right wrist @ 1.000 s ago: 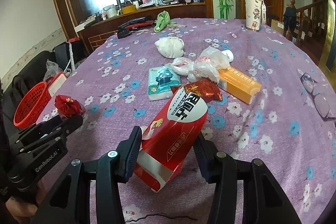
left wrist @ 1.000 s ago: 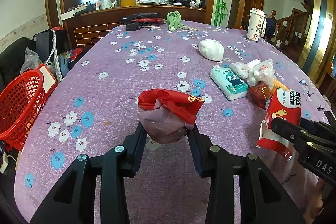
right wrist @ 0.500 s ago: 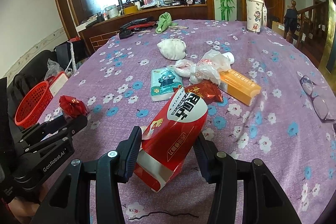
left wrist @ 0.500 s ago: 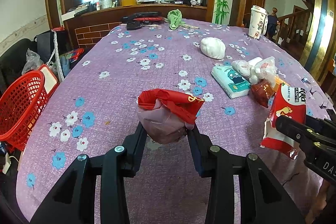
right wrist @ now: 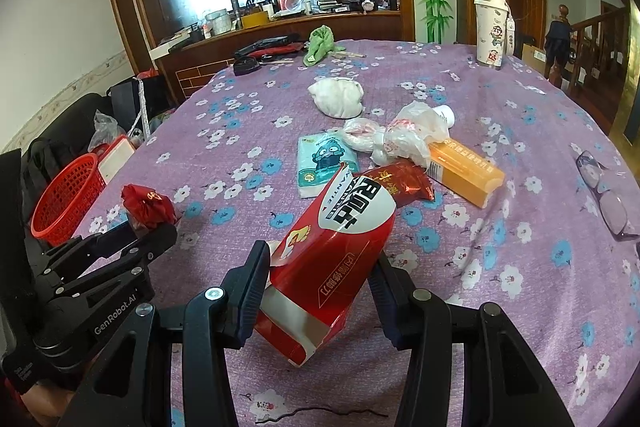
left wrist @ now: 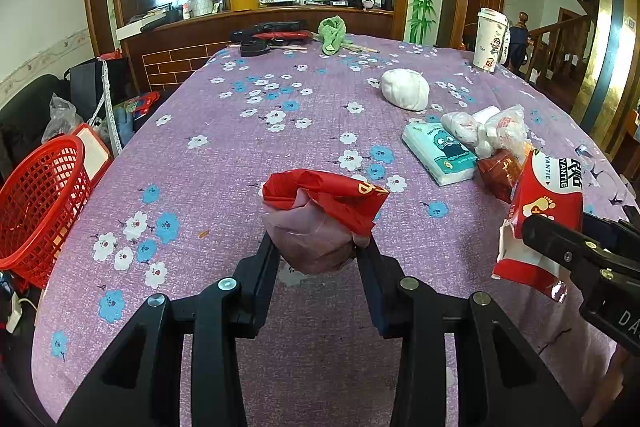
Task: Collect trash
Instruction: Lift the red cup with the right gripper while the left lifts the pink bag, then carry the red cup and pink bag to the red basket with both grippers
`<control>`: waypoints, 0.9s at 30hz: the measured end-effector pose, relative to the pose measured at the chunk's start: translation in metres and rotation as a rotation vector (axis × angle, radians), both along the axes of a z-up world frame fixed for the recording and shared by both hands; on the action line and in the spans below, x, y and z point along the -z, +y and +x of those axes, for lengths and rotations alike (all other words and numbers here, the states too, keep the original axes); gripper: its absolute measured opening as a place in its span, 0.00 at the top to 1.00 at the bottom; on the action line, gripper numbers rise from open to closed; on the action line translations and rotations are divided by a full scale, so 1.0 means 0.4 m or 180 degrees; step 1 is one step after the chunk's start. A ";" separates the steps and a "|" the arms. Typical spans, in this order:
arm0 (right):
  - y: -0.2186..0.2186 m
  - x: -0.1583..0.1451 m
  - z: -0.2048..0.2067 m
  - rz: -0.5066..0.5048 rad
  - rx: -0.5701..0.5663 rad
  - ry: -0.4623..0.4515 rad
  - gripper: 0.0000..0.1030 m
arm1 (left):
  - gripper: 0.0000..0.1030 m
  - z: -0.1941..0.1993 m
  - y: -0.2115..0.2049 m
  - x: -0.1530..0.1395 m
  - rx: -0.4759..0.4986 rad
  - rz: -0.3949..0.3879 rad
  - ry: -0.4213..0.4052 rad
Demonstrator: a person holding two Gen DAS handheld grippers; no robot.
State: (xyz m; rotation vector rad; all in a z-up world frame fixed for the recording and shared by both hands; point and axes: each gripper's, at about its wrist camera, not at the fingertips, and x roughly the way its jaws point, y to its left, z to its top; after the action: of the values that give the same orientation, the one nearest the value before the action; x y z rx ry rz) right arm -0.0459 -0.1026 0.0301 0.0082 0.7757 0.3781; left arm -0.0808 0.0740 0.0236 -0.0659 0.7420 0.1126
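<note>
My left gripper (left wrist: 318, 247) is shut on a crumpled red and pink bag (left wrist: 320, 215), held just above the purple flowered tablecloth (left wrist: 240, 147). The right gripper (right wrist: 320, 267) is shut on a red and white packet (right wrist: 332, 259) with black lettering, also lifted off the cloth. Each gripper shows in the other's view: the right gripper (left wrist: 532, 231) with its red and white packet (left wrist: 540, 215) at the right edge, the left gripper (right wrist: 152, 227) with its crumpled bag (right wrist: 148, 205) at the left. A red mesh basket (left wrist: 36, 207) stands off the table's left side; the same red mesh basket (right wrist: 66, 203) appears in the right wrist view.
On the cloth lie a tissue pack (right wrist: 326, 163), a dark red wrapper (right wrist: 404, 183), knotted plastic bags (right wrist: 396, 139), an orange box (right wrist: 464, 171), a white bundle (right wrist: 338, 97), a green cloth (right wrist: 320, 43), a tall cup (right wrist: 490, 27) and glasses (right wrist: 604, 195). A wooden counter stands behind.
</note>
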 end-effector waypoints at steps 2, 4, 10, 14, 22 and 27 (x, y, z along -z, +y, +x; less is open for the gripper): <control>-0.002 0.001 -0.001 -0.0002 0.0005 0.0007 0.49 | 0.63 0.000 -0.001 0.000 0.0000 0.0001 -0.0002; -0.003 0.002 -0.001 -0.0005 0.0008 0.0008 0.49 | 0.63 0.001 -0.003 -0.001 0.0002 -0.0003 0.0001; -0.005 -0.002 -0.001 -0.0007 0.0013 -0.0002 0.49 | 0.63 0.002 0.001 0.001 -0.0002 0.0006 -0.0002; -0.005 -0.011 -0.007 -0.0016 0.0019 -0.0023 0.49 | 0.63 0.003 0.001 0.001 0.0001 0.0002 -0.0010; 0.004 -0.032 -0.013 -0.0018 -0.0005 -0.0004 0.49 | 0.63 -0.013 0.017 -0.019 -0.0010 -0.0057 -0.0089; 0.032 -0.054 -0.007 -0.0039 -0.0099 0.0013 0.49 | 0.63 -0.036 0.068 -0.054 -0.0083 -0.0179 -0.0141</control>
State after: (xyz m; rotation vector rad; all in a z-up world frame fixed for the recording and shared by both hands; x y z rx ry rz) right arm -0.0489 -0.0899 0.0516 -0.0146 0.7828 0.4029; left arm -0.0952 0.1013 0.0451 -0.1314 0.7001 0.1149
